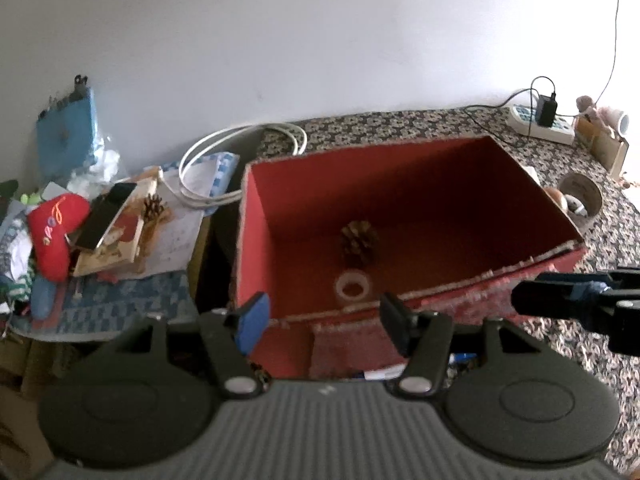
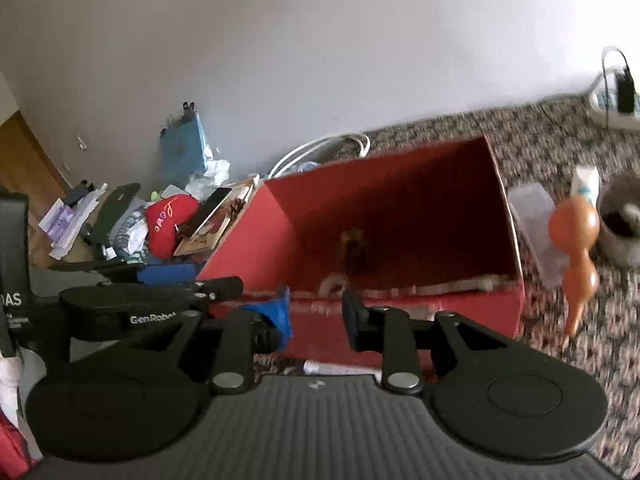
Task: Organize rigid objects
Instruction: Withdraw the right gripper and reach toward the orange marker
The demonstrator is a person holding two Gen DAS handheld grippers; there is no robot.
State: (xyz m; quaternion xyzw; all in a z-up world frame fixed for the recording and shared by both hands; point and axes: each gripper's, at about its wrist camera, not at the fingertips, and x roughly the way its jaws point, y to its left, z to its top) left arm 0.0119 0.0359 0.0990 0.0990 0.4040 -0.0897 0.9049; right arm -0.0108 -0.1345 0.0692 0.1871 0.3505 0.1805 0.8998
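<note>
An open red box point(image 1: 256, 232) stands on the patterned table; it also shows in the right wrist view point(image 2: 460, 312). Inside lie a pine cone point(image 1: 359, 242) and a clear tape ring point(image 1: 353, 286). My left gripper point(image 1: 322, 324) is open and empty at the box's near rim. My right gripper point(image 2: 316, 318) is open and empty just before the box's near wall; its body shows in the left wrist view point(image 1: 576, 300). An orange gourd point(image 2: 574, 248) and a clear plastic case point(image 2: 536, 224) lie right of the box. A second pine cone point(image 1: 154, 208) lies on the clutter to the left.
Left of the box lies a pile: a red heart cushion point(image 1: 54, 228), a phone point(image 1: 106, 216), a book point(image 1: 116, 240), a blue box point(image 1: 66, 140), a white cable point(image 1: 224, 160). A grey cup point(image 2: 622, 220), a power strip point(image 1: 538, 120) and pens point(image 2: 332, 368) sit around.
</note>
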